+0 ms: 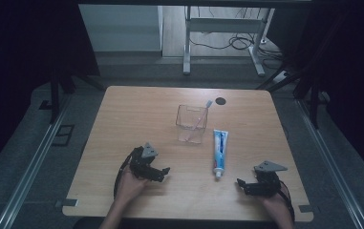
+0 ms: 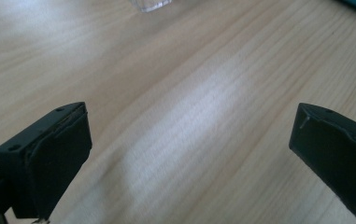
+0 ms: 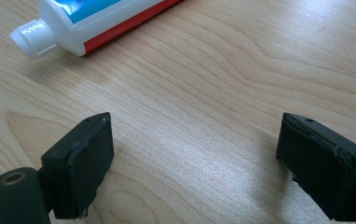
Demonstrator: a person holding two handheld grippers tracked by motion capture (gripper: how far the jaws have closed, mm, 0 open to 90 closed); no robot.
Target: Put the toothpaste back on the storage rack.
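Landmark: the clear square plastic cup (image 1: 192, 125) stands upright near the middle of the light wooden table (image 1: 136, 114); its bottom corner shows at the top edge of the left gripper view (image 2: 153, 4).
Toothbrush: a slim pink-handled toothbrush (image 1: 202, 114) leans inside the cup, head sticking out over the far right corner.
Toothpaste: a white tube of toothpaste with blue and red print (image 1: 219, 151) lies flat just right of the cup, apart from it, white cap towards the person; in the right gripper view the cap end (image 3: 77, 23) lies ahead of the jaws.
Left gripper: the black left gripper (image 1: 163, 172) sits low over the table, nearer the person than the cup and left of it; jaws spread wide, bare wood between them (image 2: 189, 154).
Right gripper: the black right gripper (image 1: 242, 185) sits near the table's front edge, right of the cup and just beyond the tube's cap; jaws wide apart, gripping nothing (image 3: 194, 158).
Black disc: a small dark round spot (image 1: 220, 100) lies behind the cup, to its right.
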